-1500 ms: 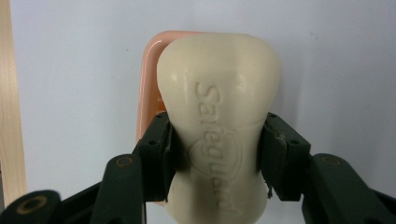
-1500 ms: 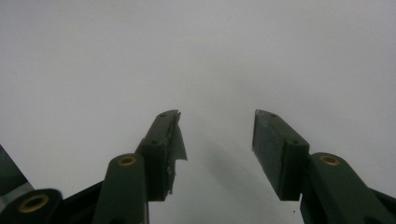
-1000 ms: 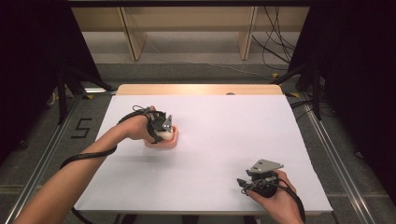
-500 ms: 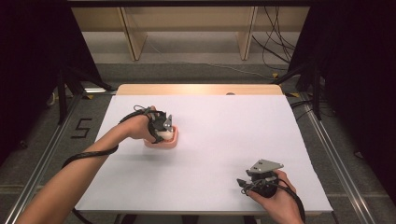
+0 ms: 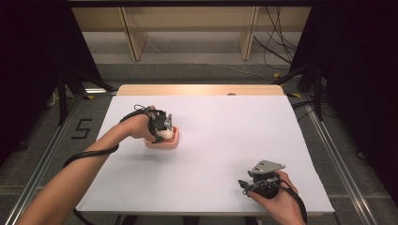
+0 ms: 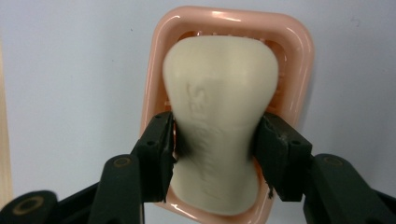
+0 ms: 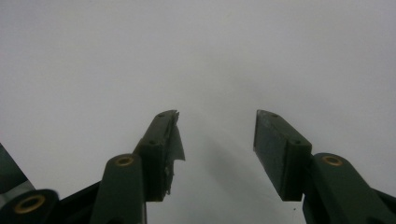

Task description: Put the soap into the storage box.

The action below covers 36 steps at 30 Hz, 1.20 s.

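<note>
A cream bar of soap (image 6: 219, 84) lies in a pink dish (image 6: 299, 46) on the white table. My left gripper (image 6: 215, 119) reaches down over the dish (image 5: 172, 140). Its jaws have just been opening a little, with the soap still between them and both pads touching the soap's narrow waist. In the high view the left gripper (image 5: 164, 129) sits left of the table's centre. My right gripper (image 5: 244, 183) rests near the front right edge. In the right gripper view its jaws (image 7: 215, 114) stand apart over bare white table with nothing between them.
The white table top (image 5: 225, 122) has a bare wooden strip (image 5: 197, 90) along its far edge. Metal rails run along the floor on both sides. Shelving and cables stand beyond the far edge. Black cables trail from both grippers.
</note>
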{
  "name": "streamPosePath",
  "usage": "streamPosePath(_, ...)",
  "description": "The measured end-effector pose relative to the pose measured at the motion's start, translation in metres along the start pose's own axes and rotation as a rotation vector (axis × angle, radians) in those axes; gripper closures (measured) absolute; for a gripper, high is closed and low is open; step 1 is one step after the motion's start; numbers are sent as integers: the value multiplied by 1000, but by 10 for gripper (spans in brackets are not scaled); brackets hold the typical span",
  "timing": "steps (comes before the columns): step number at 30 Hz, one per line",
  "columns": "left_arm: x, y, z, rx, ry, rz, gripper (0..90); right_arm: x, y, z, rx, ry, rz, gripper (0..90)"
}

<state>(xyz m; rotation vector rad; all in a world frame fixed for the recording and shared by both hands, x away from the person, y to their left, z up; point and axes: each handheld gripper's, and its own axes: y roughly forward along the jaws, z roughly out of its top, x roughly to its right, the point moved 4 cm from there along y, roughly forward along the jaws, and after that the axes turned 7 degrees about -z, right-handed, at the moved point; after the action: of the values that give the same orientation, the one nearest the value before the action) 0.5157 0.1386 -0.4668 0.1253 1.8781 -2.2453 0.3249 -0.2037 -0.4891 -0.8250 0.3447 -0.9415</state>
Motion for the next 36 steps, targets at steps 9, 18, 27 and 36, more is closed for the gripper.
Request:
streamPosePath(9,0,-24,-2,53,-23,44,458,0,0,0,2,0,-1,501)
streamPosePath(18,17,-34,-18,144,-133,25,413,1,1,1,9,-15,-8,501)
streamPosePath(27,36,-40,-30,224,-253,-6,374,-1,1,1,-6,-3,-2,501)
streamPosePath(36,55,-47,-32,273,-338,5,376,-1,2,1,4,-11,-4,499)
